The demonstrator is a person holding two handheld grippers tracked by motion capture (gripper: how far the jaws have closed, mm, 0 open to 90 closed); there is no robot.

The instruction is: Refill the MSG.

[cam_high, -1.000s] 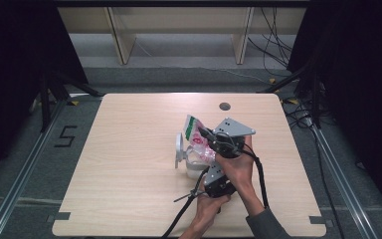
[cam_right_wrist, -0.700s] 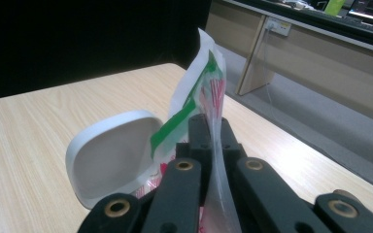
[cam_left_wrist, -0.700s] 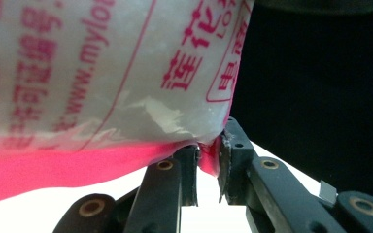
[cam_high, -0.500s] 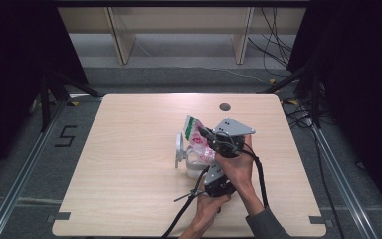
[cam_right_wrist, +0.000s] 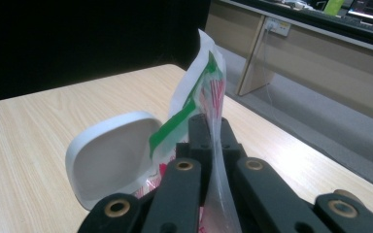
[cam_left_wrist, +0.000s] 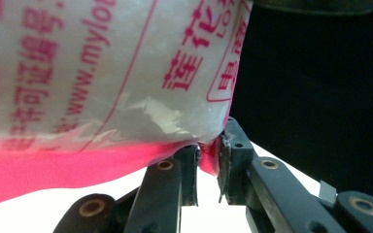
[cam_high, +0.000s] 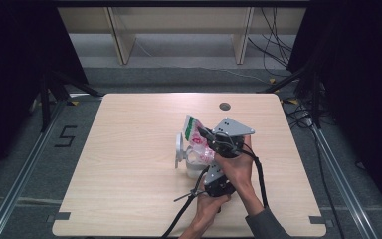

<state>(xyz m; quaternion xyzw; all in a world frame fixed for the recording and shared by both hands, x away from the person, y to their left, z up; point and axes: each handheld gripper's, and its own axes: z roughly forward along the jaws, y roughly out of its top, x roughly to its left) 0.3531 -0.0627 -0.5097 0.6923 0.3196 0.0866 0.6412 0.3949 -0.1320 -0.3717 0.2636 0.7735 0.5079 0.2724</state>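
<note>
A clear plastic bag (cam_high: pixel 195 130) with red print and a green strip along its top stands upright near the table's middle. My right gripper (cam_high: pixel 202 133), under a grey plate, is shut on the bag's upper edge (cam_right_wrist: pixel 212 97); its jaws (cam_right_wrist: pixel 212 133) pinch the film flat. My left gripper (cam_high: pixel 205 165) sits lower and nearer the person. It is shut on the bag's pink bottom corner (cam_left_wrist: pixel 209 158), and the printed bag (cam_left_wrist: pixel 102 73) hangs above its jaws. A white container (cam_high: pixel 193 167) with its hinged lid (cam_high: pixel 179 149) up stands under the bag; the lid (cam_right_wrist: pixel 111 155) stands to the bag's left.
The wooden table (cam_high: pixel 129 149) has a round cable hole (cam_high: pixel 224 106) near its far edge. A wooden shelf unit (cam_high: pixel 179 30) stands beyond the table. Cables (cam_high: pixel 258 174) trail from both grippers toward the person.
</note>
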